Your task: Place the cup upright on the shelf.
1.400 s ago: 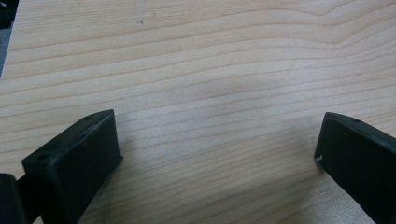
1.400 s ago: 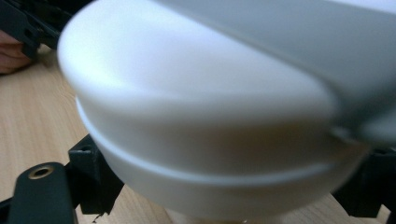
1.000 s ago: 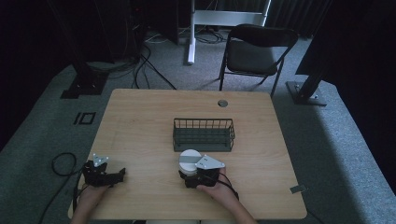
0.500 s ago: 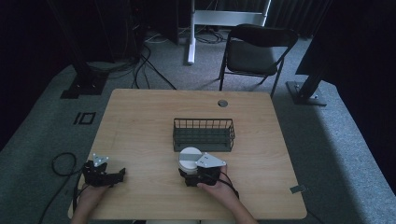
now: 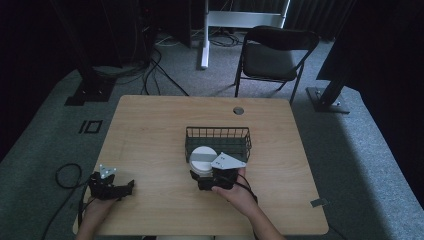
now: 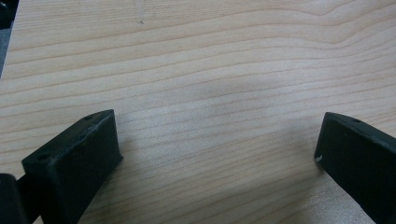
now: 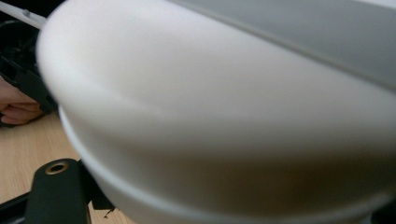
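Bowl at the basket's near wall, not yet inside

Progress looks to us like the middle of the job: we have the white bowl [image 5: 202,159] picked up in our right tongs [image 5: 207,176], and what we judge to be left is the last stretch into the wire basket [image 5: 218,134].

From the high view, the bowl sits tilted against the basket's near left corner, its far edge overlapping the near wall. Whether it rests on that wall or merely hangs before it, we cannot tell from above. The basket's floor appears bare as far as the wires let us see, so nothing seems to be delivered yet.

In the right gripper view, the bowl [image 7: 233,121] looms so close that it hides most of the tongs; one black jaw shows at the lower left, tucked under the bowl's rim. We take that, with the raised, tilted bowl, as a closed grip on the rim.

Our left tongs [image 5: 125,187] lie well to the left of the basket, near the desk's [image 5: 150,130] front left corner. Their own view shows the jaws spread wide over bare wood grain [image 6: 210,93], holding nothing.

What remains, in our judgement: carry the bowl over the near wall, lower it inside the basket, and let go. The tilt and the rim grip suggest some care is needed so the bowl does not catch on the wire.
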Demonstrator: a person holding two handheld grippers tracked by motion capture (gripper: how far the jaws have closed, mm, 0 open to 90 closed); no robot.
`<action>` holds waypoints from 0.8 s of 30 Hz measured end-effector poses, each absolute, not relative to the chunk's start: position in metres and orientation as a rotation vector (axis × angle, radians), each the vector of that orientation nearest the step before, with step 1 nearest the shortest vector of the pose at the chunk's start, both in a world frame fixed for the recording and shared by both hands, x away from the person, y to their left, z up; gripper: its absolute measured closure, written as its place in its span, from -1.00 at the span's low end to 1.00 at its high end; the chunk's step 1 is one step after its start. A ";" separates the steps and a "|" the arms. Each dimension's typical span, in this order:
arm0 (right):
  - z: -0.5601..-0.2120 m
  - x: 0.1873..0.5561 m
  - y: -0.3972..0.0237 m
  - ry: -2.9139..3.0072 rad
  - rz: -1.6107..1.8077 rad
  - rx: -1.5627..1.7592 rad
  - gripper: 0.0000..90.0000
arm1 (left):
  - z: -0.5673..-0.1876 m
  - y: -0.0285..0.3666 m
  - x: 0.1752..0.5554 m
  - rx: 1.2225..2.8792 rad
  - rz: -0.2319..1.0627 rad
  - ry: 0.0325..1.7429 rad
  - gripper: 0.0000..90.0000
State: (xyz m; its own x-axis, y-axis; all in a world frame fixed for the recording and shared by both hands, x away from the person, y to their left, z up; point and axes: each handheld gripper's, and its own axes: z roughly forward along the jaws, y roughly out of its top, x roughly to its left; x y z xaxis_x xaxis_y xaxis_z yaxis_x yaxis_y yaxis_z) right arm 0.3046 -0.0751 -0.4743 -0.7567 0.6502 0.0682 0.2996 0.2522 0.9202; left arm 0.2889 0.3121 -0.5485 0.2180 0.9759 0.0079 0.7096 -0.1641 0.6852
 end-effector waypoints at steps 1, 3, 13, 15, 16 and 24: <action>-0.472 0.306 -0.075 2.195 1.512 0.881 -0.59 | -0.548 0.312 0.289 1.943 0.624 1.551 -1.00; -0.465 0.309 -0.077 2.184 1.507 0.884 -0.59 | -0.548 0.312 0.289 1.943 0.624 1.552 -1.00; -0.432 0.328 -0.090 2.087 1.523 0.912 -0.59 | -0.548 0.312 0.289 1.942 0.624 1.551 -1.00; -0.425 0.335 -0.094 2.057 1.512 0.924 -0.59 | -0.548 0.312 0.289 1.942 0.624 1.551 -1.00; -0.423 0.338 -0.096 2.049 1.505 0.930 -0.59 | -0.548 0.312 0.289 1.942 0.624 1.551 -1.00; -0.415 0.358 -0.107 1.975 1.469 1.018 -0.59 | -0.548 0.312 0.289 1.943 0.624 1.551 -1.00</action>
State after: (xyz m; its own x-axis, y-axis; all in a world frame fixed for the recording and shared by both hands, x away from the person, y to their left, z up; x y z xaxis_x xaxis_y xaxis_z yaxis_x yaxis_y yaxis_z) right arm 0.3578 -0.1075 -0.4155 -0.6121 0.7887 0.0570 0.2813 0.1499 0.9478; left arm 0.2888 0.3121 -0.5485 0.2183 0.9758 0.0082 0.7096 -0.1645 0.6851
